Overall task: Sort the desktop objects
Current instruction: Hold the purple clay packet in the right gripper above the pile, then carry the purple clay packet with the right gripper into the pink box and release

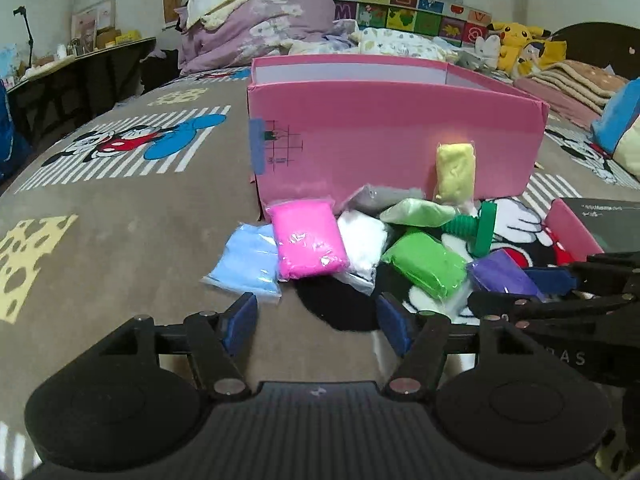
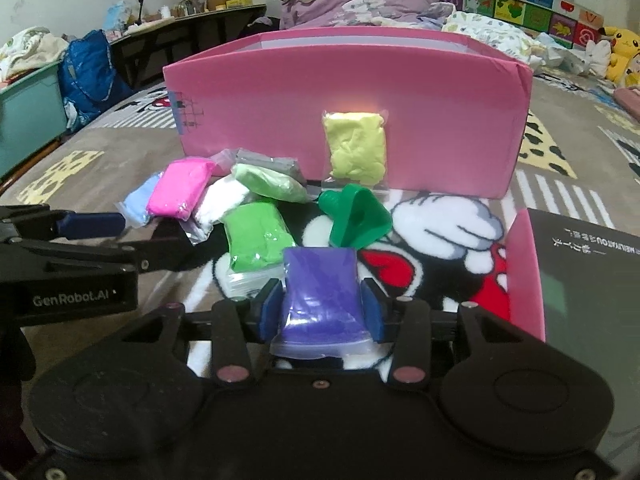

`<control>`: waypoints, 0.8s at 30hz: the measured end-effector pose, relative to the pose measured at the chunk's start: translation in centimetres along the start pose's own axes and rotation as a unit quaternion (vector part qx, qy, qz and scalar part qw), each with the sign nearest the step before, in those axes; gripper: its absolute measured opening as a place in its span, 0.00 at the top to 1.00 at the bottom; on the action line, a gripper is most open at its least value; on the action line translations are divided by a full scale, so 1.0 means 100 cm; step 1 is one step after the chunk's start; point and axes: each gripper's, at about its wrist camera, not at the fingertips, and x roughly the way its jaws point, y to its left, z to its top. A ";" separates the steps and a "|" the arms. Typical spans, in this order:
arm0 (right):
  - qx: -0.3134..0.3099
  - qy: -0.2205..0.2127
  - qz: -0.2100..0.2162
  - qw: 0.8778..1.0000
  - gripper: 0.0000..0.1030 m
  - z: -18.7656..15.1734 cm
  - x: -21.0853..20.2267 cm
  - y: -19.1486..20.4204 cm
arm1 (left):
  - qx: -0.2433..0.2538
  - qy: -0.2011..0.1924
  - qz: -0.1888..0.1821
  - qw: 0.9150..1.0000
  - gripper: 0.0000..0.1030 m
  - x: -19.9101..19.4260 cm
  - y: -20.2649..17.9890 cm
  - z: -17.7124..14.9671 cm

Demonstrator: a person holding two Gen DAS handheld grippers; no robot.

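Several bagged clay blocks lie on the bed before a pink box [image 1: 380, 140]: light blue [image 1: 248, 260], pink [image 1: 306, 240], white [image 1: 364, 244], grey [image 1: 380, 196], pale green [image 1: 420, 212] and bright green [image 1: 424, 264]. A yellow bag [image 2: 356, 148] leans upright against the box wall. A green plastic tool [image 2: 356, 216] lies beside the pile. My left gripper [image 1: 316, 320] is open, low over the blanket just short of the pink and white bags, with nothing between its pads. My right gripper [image 2: 320, 308] is shut on a purple bag [image 2: 320, 280].
A pink lid [image 2: 528, 272] with a dark booklet in it lies at the right. The cartoon-print blanket [image 1: 120, 208] spreads to the left. Folded bedding and plush toys are piled behind the box. A desk [image 2: 208, 20] stands along the far left wall.
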 end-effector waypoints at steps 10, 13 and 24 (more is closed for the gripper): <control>-0.015 0.028 -0.018 0.999 0.60 0.008 0.000 0.008 | 0.016 0.023 -0.007 1.000 0.35 0.006 -0.001 -0.003; -0.031 0.030 -0.019 0.999 0.62 0.009 -0.001 0.012 | 0.014 0.024 -0.008 1.000 0.34 0.007 -0.001 -0.003; -0.005 0.030 -0.001 1.000 0.63 0.016 -0.021 0.005 | 0.001 0.025 -0.024 0.999 0.34 0.006 0.005 0.002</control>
